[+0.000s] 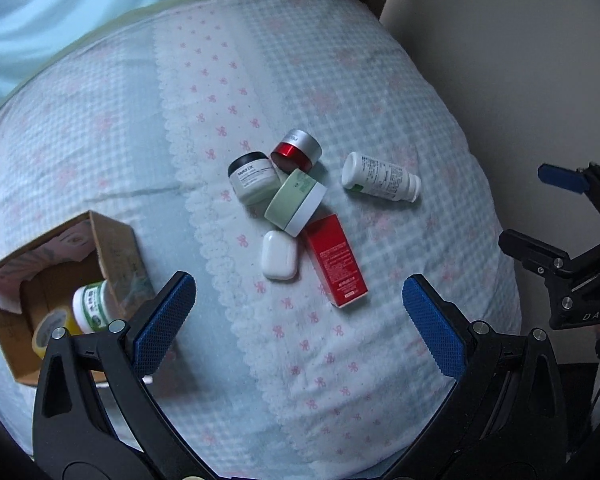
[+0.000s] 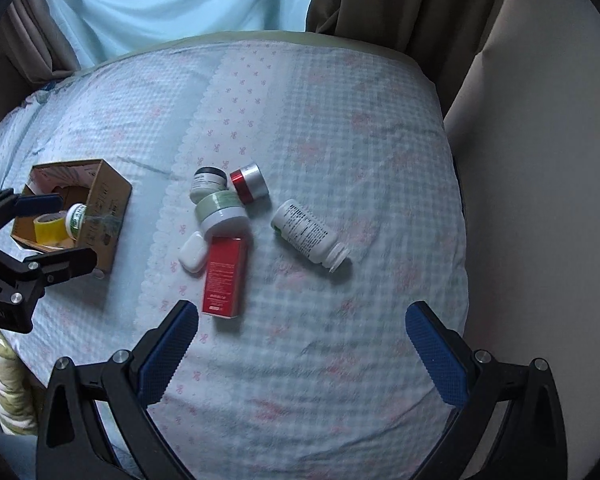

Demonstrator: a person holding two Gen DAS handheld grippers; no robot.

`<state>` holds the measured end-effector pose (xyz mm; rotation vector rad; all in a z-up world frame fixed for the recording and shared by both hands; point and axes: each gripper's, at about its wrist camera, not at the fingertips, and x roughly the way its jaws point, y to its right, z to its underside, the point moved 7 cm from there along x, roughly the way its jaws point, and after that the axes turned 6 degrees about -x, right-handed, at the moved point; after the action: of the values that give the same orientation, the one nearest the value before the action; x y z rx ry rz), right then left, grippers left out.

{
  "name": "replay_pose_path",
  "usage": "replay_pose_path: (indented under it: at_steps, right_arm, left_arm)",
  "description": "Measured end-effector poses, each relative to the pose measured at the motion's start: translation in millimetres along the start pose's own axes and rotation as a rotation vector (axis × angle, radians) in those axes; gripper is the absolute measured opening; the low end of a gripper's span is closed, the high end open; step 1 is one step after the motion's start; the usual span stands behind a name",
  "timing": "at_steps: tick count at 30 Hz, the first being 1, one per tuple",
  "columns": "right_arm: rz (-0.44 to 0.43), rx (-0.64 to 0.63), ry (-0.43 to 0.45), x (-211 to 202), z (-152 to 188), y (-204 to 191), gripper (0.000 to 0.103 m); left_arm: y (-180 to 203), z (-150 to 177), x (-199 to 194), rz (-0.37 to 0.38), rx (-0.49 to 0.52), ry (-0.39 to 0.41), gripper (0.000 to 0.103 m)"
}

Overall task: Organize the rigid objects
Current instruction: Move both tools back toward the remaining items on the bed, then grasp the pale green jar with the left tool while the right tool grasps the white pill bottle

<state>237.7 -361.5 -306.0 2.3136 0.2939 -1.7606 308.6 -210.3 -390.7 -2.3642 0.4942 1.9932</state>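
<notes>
On the bed lie a red box (image 1: 336,260) (image 2: 225,276), a white earbud case (image 1: 279,255) (image 2: 192,257), a green jar (image 1: 296,202) (image 2: 220,210), a white jar with black lid (image 1: 252,178) (image 2: 207,182), a red and silver jar (image 1: 297,151) (image 2: 250,183) and a white bottle on its side (image 1: 380,177) (image 2: 309,231). A cardboard box (image 1: 116,248) (image 2: 104,196) holds a green-labelled bottle (image 1: 92,306) (image 2: 75,219) and a yellow tape roll (image 2: 49,229). My left gripper (image 1: 298,320) is open and empty above the sheet, near the cardboard box. My right gripper (image 2: 302,344) is open and empty, short of the red box.
The bed sheet (image 1: 340,360) (image 2: 340,140) is pale blue check with pink bows. A beige wall (image 2: 540,200) runs along the right side. Curtains (image 2: 380,0) hang behind the bed. The right gripper's body shows at the right edge of the left wrist view (image 1: 572,248).
</notes>
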Motion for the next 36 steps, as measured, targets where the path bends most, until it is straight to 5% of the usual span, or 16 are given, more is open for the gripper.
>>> replay_pose_path:
  at_steps: [8, 16, 24, 29, 32, 36]
  right_arm:
    - [-0.012, -0.181, -0.119, 105.2, -27.7, 18.9, 0.103]
    - [-0.045, -0.347, -0.235, 184.8, -33.2, 13.7, 0.097]
    - [-0.086, -0.382, -0.291, 216.8, -30.9, 6.4, 0.082]
    - [-0.103, -0.389, -0.306, 227.4, -33.2, 3.3, 0.072]
    - [-0.113, -0.394, -0.313, 234.4, -38.2, -3.8, 0.059]
    - [-0.075, -0.428, -0.297, 234.7, -36.3, -15.1, 0.056]
  left_arm:
    - [-2.5, -31.7, 103.4, -0.005, 0.077, -0.167, 0.097]
    - [4.1, -38.8, 154.8, 0.001, 0.182, -0.266, 0.083]
    - [6.7, -49.4, 175.9, 0.046, 0.163, -0.306, 0.073]
    - [6.0, -59.8, 194.3, 0.055, 0.117, -0.35, 0.055]
    - [6.6, -59.4, 199.0, -0.001, 0.169, -0.348, 0.048]
    - [11.2, -57.7, 198.9, -0.031, 0.22, -0.33, 0.046]
